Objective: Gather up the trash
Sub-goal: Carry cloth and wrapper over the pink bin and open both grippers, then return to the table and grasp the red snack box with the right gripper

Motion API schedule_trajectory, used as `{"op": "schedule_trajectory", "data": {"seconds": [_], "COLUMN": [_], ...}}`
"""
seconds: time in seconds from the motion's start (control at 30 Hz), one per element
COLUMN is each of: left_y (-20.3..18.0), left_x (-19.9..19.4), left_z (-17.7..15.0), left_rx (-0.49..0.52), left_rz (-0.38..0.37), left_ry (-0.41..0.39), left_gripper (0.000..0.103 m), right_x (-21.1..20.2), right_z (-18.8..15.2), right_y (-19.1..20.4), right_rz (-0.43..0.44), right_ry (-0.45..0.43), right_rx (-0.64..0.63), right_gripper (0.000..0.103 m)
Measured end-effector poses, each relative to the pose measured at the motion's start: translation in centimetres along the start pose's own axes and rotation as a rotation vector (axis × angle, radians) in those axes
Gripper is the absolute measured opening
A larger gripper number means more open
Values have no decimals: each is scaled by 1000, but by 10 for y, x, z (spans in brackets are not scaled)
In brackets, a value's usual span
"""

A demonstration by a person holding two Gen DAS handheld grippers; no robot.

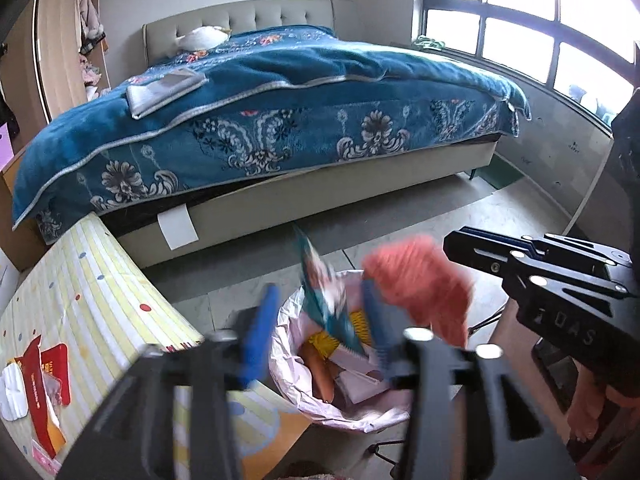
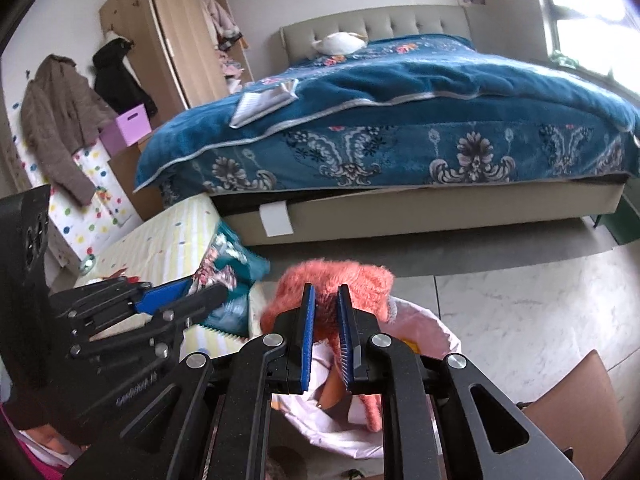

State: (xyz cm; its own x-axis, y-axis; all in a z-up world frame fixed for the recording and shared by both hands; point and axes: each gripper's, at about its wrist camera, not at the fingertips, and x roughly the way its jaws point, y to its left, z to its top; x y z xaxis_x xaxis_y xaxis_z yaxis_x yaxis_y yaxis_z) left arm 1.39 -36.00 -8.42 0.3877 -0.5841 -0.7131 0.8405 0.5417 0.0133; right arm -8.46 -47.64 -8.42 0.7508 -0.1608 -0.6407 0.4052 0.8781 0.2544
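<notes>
A bin lined with a pale pink bag (image 1: 296, 364) stands on the floor and holds wrappers; it also shows in the right wrist view (image 2: 424, 332). My left gripper (image 1: 320, 320) is open above it, and a teal snack wrapper (image 1: 320, 292) is blurred between its fingers, over the bin; it also shows in the right wrist view (image 2: 228, 272). My right gripper (image 2: 326, 312) is shut on a fuzzy coral-red cloth (image 2: 332, 284) and holds it above the bin; the cloth is blurred in the left wrist view (image 1: 420, 284).
A table with a striped yellow cloth (image 1: 80, 308) stands left of the bin, with red packets (image 1: 44, 384) on it. A bed with a blue blanket (image 1: 280, 100) lies behind. A brown chair (image 2: 580, 412) is at the right. A wardrobe (image 2: 172, 36) stands at back left.
</notes>
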Motion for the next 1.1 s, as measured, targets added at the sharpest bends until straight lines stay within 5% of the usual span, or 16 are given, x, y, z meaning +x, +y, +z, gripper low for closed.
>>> {"op": "schedule_trajectory", "data": {"seconds": [0.17, 0.5, 1.1], "left_y": [8, 43, 153], "left_x": [-2, -46, -164], "left_z": [-5, -30, -123], "left_rx": [-20, -102, -345], "left_rz": [16, 110, 420], "left_ry": [3, -27, -51], "left_gripper": [62, 66, 71], "right_x": [-1, -20, -10], "right_z": [-3, -14, -31], "right_y": [-3, 15, 164], "right_rz": [-27, -5, 208], "right_ry": [5, -28, 49], "right_rx": [17, -5, -245], "right_gripper": [22, 22, 34]}}
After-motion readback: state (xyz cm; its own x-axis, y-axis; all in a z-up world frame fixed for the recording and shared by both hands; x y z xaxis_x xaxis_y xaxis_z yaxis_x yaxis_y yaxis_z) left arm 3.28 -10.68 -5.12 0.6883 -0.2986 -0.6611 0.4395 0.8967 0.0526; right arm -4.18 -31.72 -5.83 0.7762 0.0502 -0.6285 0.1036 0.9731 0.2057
